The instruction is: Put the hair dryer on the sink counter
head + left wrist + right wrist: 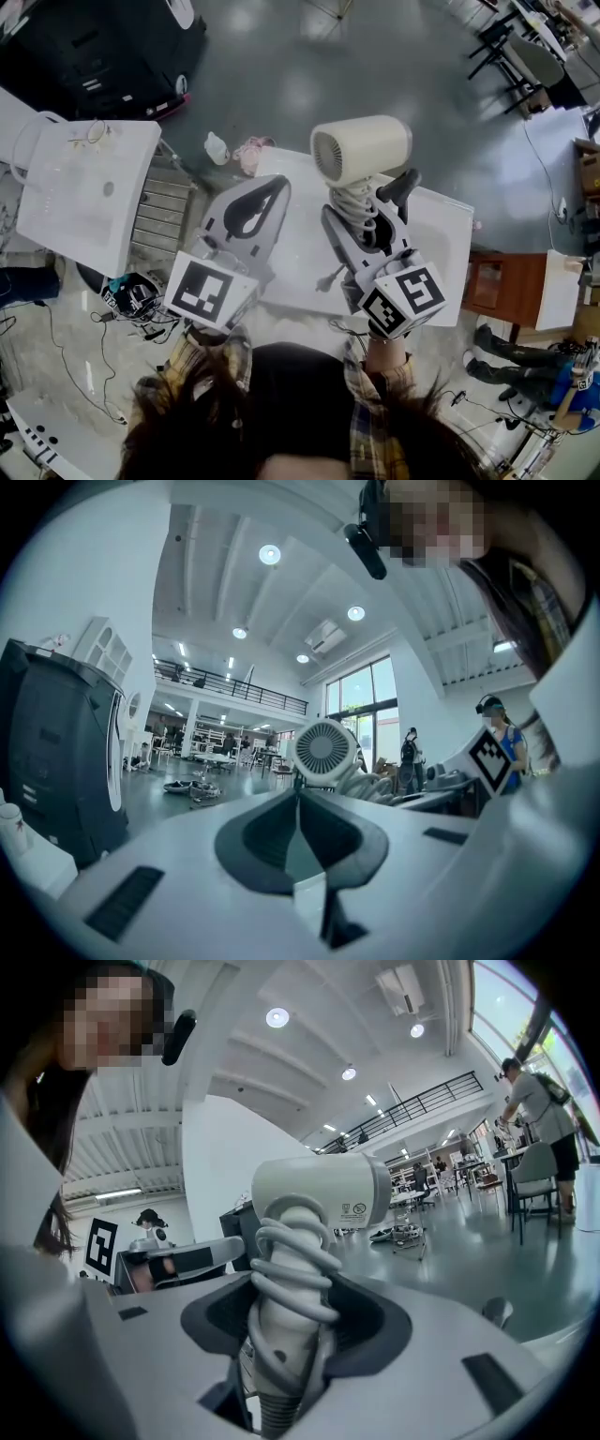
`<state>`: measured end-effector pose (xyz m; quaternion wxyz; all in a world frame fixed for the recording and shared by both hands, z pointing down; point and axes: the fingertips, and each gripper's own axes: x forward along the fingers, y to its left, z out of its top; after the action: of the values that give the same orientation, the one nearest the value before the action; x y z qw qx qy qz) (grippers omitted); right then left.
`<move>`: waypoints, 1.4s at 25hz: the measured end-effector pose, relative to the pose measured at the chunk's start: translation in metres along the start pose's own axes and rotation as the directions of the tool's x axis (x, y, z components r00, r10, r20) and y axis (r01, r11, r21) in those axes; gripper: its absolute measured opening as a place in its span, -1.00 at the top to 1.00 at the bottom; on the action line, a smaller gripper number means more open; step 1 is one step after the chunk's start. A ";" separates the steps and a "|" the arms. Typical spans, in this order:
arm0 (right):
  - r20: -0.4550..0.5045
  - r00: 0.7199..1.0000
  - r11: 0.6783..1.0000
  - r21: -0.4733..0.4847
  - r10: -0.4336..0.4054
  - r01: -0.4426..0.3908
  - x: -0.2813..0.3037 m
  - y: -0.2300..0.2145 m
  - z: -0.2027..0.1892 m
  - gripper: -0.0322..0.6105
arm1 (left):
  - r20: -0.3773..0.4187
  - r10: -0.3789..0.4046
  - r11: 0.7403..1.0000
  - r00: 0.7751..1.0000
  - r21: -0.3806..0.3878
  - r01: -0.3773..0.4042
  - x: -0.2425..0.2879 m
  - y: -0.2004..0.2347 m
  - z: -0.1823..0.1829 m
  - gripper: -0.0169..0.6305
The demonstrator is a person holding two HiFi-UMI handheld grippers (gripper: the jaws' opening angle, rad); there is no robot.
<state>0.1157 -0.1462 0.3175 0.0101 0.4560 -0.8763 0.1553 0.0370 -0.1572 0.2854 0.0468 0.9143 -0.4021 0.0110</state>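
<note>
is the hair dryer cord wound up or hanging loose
Wound up: the cord coils in several loops around the handle of the hair dryer, where the right tongs grip it.

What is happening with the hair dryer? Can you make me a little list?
hair dryer: cream, held upright in the air
cord: wound round the handle
right tool: shut on the hair dryer's handle
left tool: shut, nothing in it
sink counter: white, below both tools
dryer on counter: not yet
</note>
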 end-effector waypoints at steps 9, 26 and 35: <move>-0.037 0.999 0.999 -0.016 0.036 -0.037 0.014 -0.002 0.003 0.20 | 0.014 0.018 1.000 1.000 0.001 -0.018 0.008 0.011 0.003 0.89; -0.245 0.963 0.987 -0.084 0.110 -0.134 0.079 -0.023 -0.037 0.20 | -0.065 0.095 0.993 0.993 -0.063 -0.099 0.019 0.052 -0.036 0.89; -0.377 0.918 0.977 -0.117 0.125 -0.181 0.110 -0.040 -0.077 0.20 | -0.118 0.112 0.987 0.987 -0.101 -0.124 0.031 0.066 -0.063 0.89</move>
<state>0.0744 -0.2332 0.4187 0.1958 0.3469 -0.9010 0.1719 0.0101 -0.2187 0.3546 0.1180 0.8829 -0.4523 0.0433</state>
